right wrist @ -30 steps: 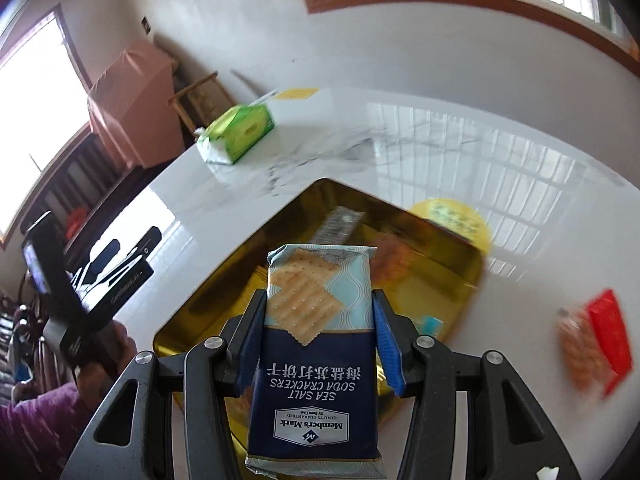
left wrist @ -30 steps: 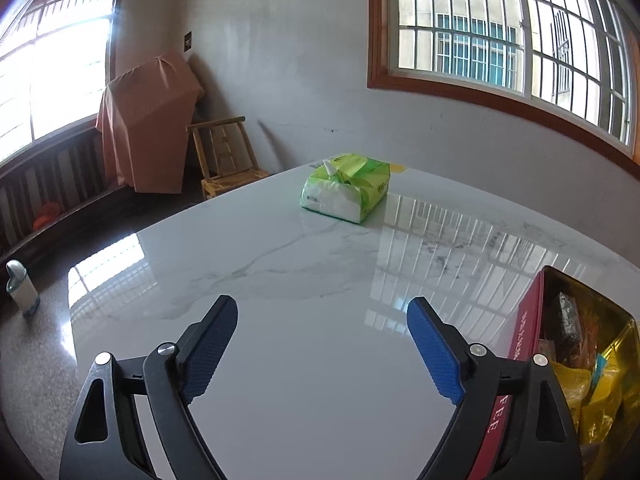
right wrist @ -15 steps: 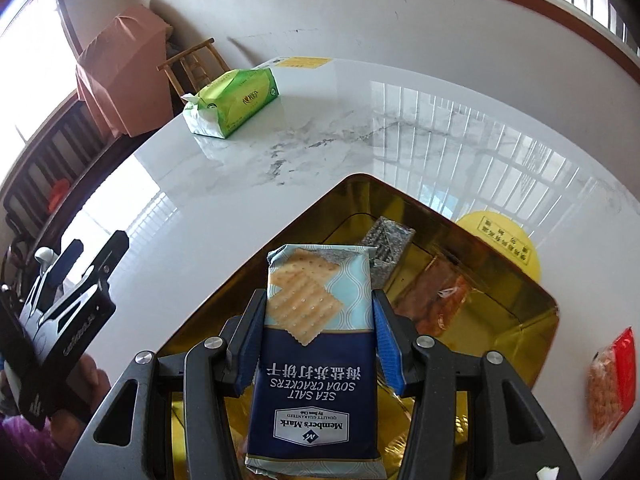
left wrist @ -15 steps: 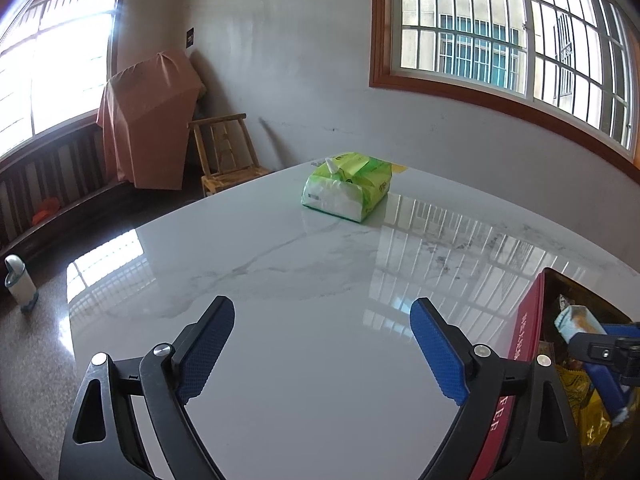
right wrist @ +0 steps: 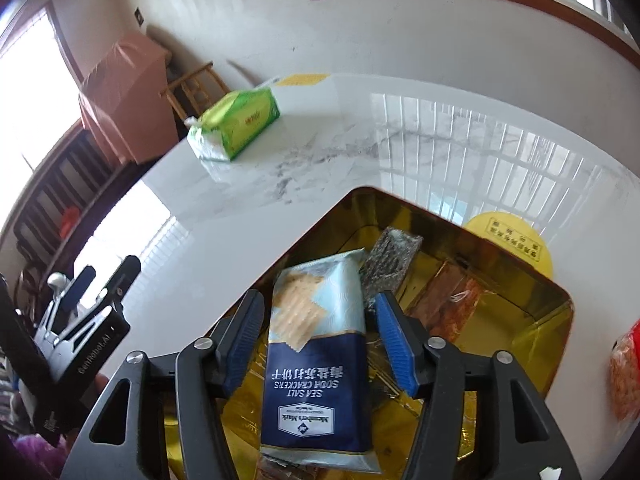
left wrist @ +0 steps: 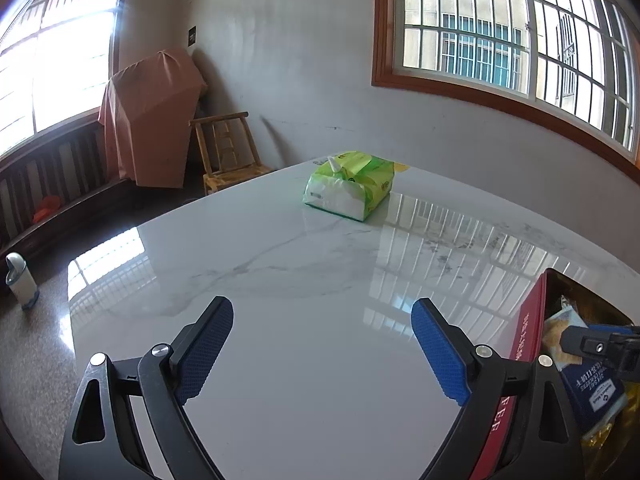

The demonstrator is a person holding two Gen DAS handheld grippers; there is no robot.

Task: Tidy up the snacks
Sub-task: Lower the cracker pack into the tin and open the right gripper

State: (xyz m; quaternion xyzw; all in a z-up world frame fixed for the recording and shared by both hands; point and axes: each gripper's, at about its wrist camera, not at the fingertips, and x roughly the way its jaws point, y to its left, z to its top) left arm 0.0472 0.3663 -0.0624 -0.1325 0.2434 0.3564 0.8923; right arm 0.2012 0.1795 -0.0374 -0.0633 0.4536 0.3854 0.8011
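White marble table [left wrist: 320,360] bearing a gold-lined tin [right wrist: 532,292] (red outer wall) and a green tissue pack [left wrist: 348,184]. Right gripper [right wrist: 316,336], jaws just opening, pads clear of the soda cracker packet [right wrist: 320,344] lying between them inside the tin; left gripper [left wrist: 320,352] spread wide, empty, above bare tabletop.

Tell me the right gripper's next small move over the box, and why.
Probably lift the right gripper clear. Its jaws have just been opening, gaps show beside the cracker pack, which lies inside the gold box. An orange packet waits on the table.
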